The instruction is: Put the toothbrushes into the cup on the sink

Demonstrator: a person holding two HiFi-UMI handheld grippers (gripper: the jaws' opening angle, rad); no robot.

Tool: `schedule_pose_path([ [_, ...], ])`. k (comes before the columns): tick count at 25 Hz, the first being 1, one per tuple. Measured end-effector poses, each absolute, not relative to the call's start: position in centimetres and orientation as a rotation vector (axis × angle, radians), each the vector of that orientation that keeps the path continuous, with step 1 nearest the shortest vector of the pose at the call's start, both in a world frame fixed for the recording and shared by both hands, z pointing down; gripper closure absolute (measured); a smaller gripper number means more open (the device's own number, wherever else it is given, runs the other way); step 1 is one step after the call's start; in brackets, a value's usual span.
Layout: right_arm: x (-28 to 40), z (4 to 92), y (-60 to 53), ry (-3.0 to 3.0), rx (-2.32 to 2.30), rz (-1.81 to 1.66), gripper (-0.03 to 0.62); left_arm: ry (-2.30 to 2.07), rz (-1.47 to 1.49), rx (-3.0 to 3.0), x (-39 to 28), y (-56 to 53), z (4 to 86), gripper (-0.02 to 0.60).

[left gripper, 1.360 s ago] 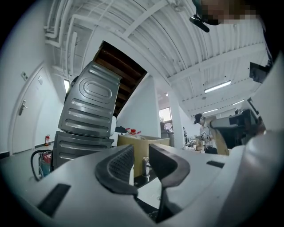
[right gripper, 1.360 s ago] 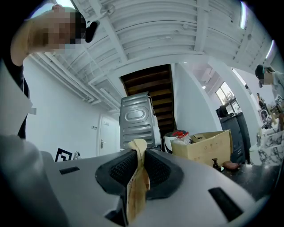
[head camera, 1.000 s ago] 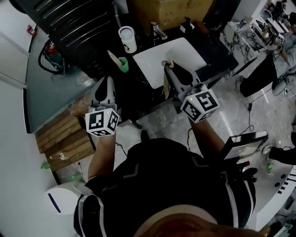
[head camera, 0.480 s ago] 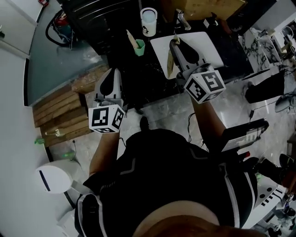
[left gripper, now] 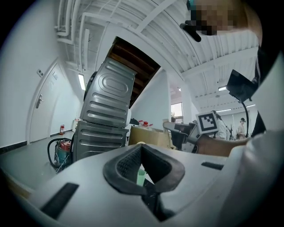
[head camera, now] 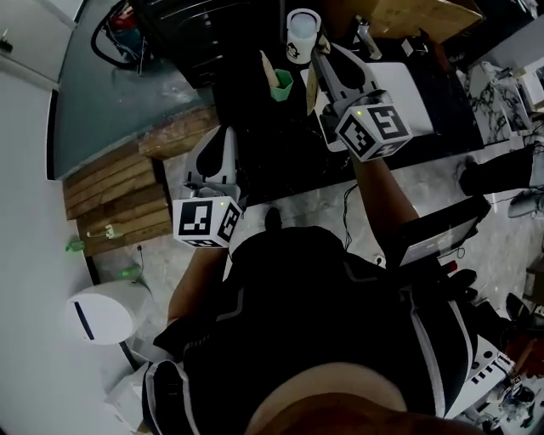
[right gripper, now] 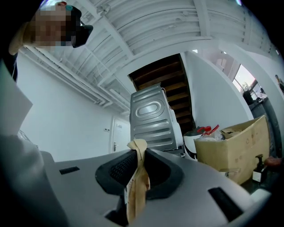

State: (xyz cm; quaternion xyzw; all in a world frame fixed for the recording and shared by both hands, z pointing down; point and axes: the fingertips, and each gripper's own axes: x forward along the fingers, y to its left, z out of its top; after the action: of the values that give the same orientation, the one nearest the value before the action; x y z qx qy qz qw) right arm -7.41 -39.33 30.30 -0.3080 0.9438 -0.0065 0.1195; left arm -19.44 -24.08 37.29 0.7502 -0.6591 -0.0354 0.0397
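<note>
Shifted since a second ago: right gripper (head camera: 320,59), from over the near left corner of the white sink basin (head camera: 412,93) to above the dark counter (head camera: 255,119) left of it, tips now just beside the white cup (head camera: 302,36). Jaws of that gripper narrowly apart and clamped on the wrapped toothbrush (right gripper: 137,186), with tan paper pinched between the pads, one end poking out past the tips and the rest trailing back toward the gripper body. Left gripper (left gripper: 141,153) in much the same place as before, nearer and to the left, off the counter's near left side, jaws fully together with nothing between them. Green cup (head camera: 282,81) upright on the counter, left of the white cup and slightly nearer, well apart from the left gripper, also visible through the notch of its closed jaws. Second toothbrush (head camera: 267,66), tan, standing tilted in the green cup. White cup upright, dark print on its side, contents not discernible. Faucet (head camera: 367,38) at the far edge of the basin. Cardboard box (head camera: 408,13) beyond the sink. Grey ribbed metal cabinet (left gripper: 106,119) far left, behind the counter. Wooden planks (head camera: 119,208) on the floor at left. White round bin (head camera: 102,313) nearer, also on the floor.
</note>
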Motion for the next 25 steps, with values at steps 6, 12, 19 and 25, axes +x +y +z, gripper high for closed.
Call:
schedule_pose_path([
  [6,-10.6,32.5,-42.5,2.750,-0.888,0.003,0.528,-1.975,-0.067,2.302,-20.3,-25.0,38.6,0.576],
  [12,-12.5,34.2,-45.4,2.721,-0.856,-0.029,0.528,-1.952,-0.018,2.275,-21.5,-26.0,40.3,0.577],
  [19,-13.2,36.0,-47.3,2.703,-0.835,-0.040,0.528,-1.942,0.016,2.234,-22.3,-26.7,42.0,0.575],
  [25,-13.3,37.5,-47.7,2.682,-0.793,-0.029,0.528,-1.906,0.051,2.238,-22.6,-26.8,43.1,0.577],
])
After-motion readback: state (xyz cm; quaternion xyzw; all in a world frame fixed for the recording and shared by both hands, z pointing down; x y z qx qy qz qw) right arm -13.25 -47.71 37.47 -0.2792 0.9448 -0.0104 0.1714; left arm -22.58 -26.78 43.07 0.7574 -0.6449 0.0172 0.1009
